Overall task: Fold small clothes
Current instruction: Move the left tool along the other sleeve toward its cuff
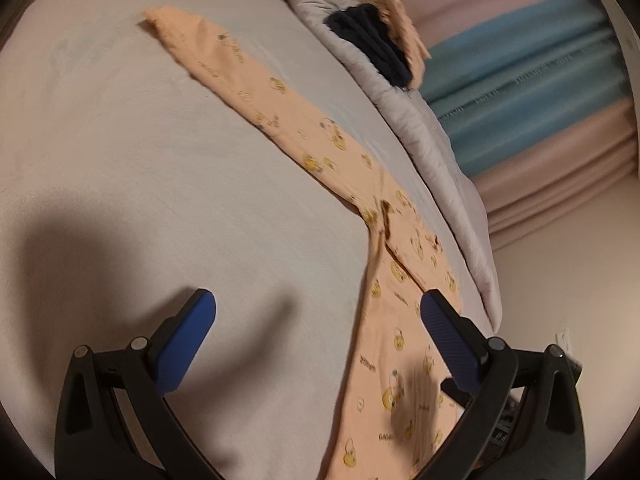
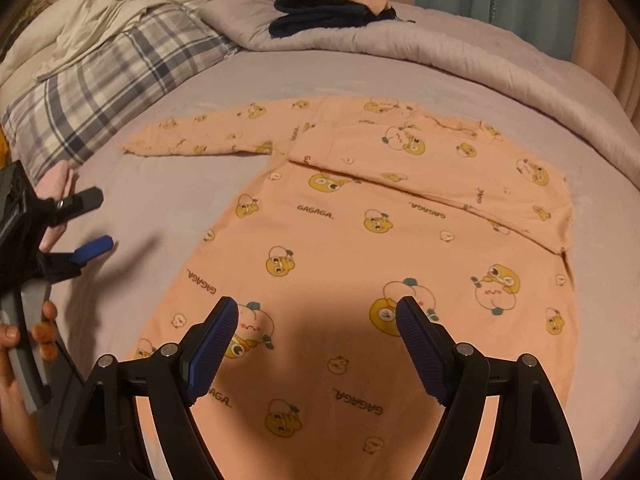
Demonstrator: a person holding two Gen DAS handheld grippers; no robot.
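Note:
A peach long-sleeved shirt (image 2: 360, 240) with yellow cartoon prints lies flat on the grey bed sheet (image 2: 168, 208). Its right sleeve is folded across the chest; the left sleeve (image 2: 208, 136) stretches out to the left. My right gripper (image 2: 318, 320) is open and empty, hovering above the shirt's lower body. My left gripper (image 1: 318, 312) is open and empty, above the sheet beside the shirt (image 1: 384, 320); its right finger overlaps the shirt's edge. The left gripper also shows in the right wrist view (image 2: 96, 222), left of the shirt.
A stack of folded clothes, dark navy (image 2: 320, 16) under peach, sits on the rolled grey quilt (image 2: 480, 64) at the back. A plaid pillow (image 2: 100, 92) and white cloth (image 2: 92, 20) lie at the back left. Pink and blue curtains (image 1: 520, 80) hang beyond the bed.

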